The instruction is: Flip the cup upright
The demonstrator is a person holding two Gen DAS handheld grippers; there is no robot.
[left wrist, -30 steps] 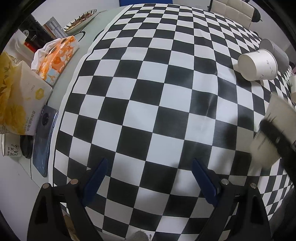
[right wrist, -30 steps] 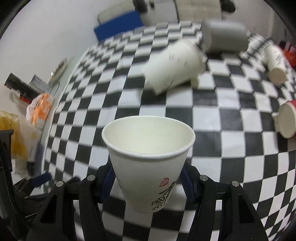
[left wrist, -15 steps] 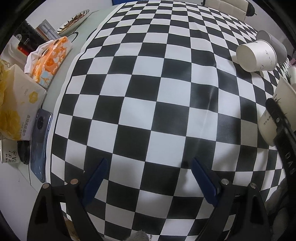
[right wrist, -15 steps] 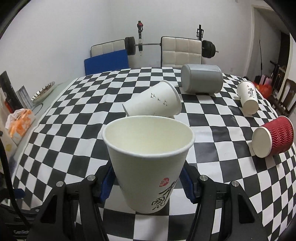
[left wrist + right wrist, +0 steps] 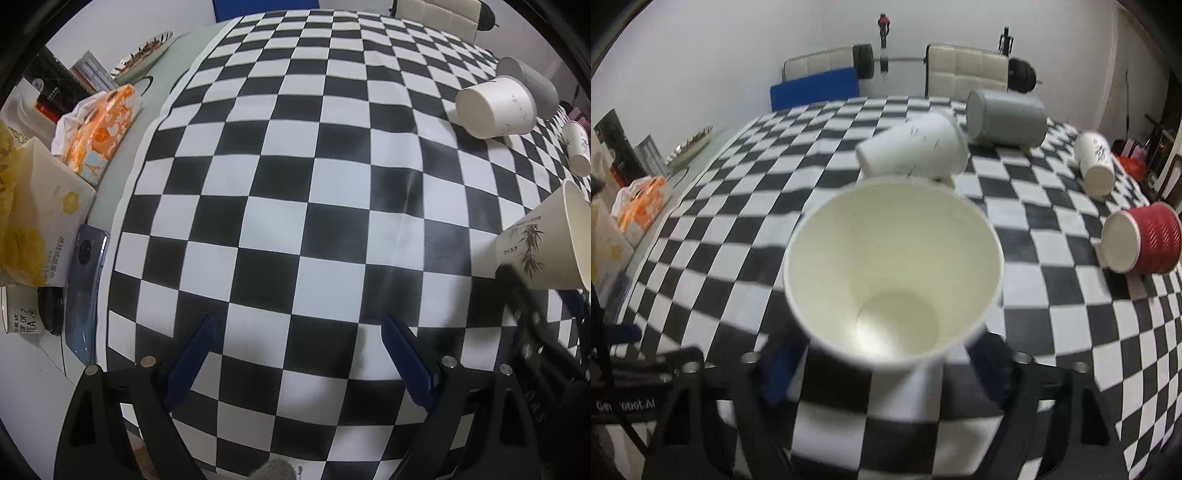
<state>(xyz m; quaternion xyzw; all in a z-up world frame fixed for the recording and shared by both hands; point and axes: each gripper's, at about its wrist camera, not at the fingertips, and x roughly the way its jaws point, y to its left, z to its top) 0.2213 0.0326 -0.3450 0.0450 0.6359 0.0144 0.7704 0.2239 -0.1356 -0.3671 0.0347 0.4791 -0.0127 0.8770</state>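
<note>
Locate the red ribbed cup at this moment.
In the right wrist view the red ribbed cup lies on its side at the right edge of the checkered tablecloth, below a tipped white cup; the left wrist view does not show it.

Left gripper (image 5: 295, 354): jaws apart, empty, over checkered counter (image 5: 295, 184). Paper cup (image 5: 546, 243) tilted at right edge; phone (image 5: 86, 295) left.

black-white checked tablecloth (image 5: 1052, 280), red ribbed cup (image 5: 1152, 240), grey mug (image 5: 1008, 116)
</note>
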